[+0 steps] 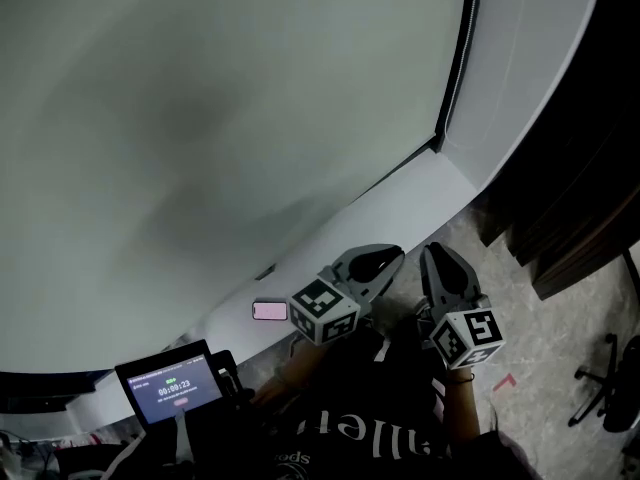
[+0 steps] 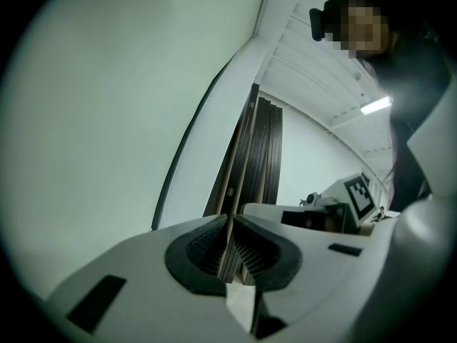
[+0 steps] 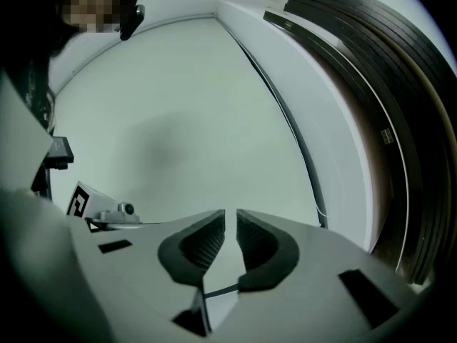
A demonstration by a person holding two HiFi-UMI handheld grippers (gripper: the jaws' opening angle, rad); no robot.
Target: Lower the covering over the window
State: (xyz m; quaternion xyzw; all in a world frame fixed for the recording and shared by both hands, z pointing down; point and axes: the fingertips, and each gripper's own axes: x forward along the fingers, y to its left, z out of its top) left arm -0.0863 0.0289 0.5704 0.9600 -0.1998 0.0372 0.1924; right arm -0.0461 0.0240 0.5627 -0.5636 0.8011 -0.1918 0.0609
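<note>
The window covering (image 1: 230, 138) is a flat, pale grey-green sheet that fills most of the head view and reaches down to the white sill (image 1: 410, 198). A dark frame strip (image 1: 455, 68) runs along its right edge. Both grippers sit low in front of the sill, side by side and pointing at it. My left gripper (image 1: 385, 258) (image 2: 230, 224) is shut, its ribbed pads together with nothing between them. My right gripper (image 1: 435, 258) (image 3: 230, 220) shows a narrow gap between its pads, and that gap is empty. Neither gripper touches the covering.
A pink phone (image 1: 270, 311) lies on the sill to the left of the grippers. A small screen device (image 1: 170, 388) is at the lower left. Dark wooden slats (image 1: 580, 188) stand to the right of the white wall, and an office chair (image 1: 610, 388) is at the far right on the floor.
</note>
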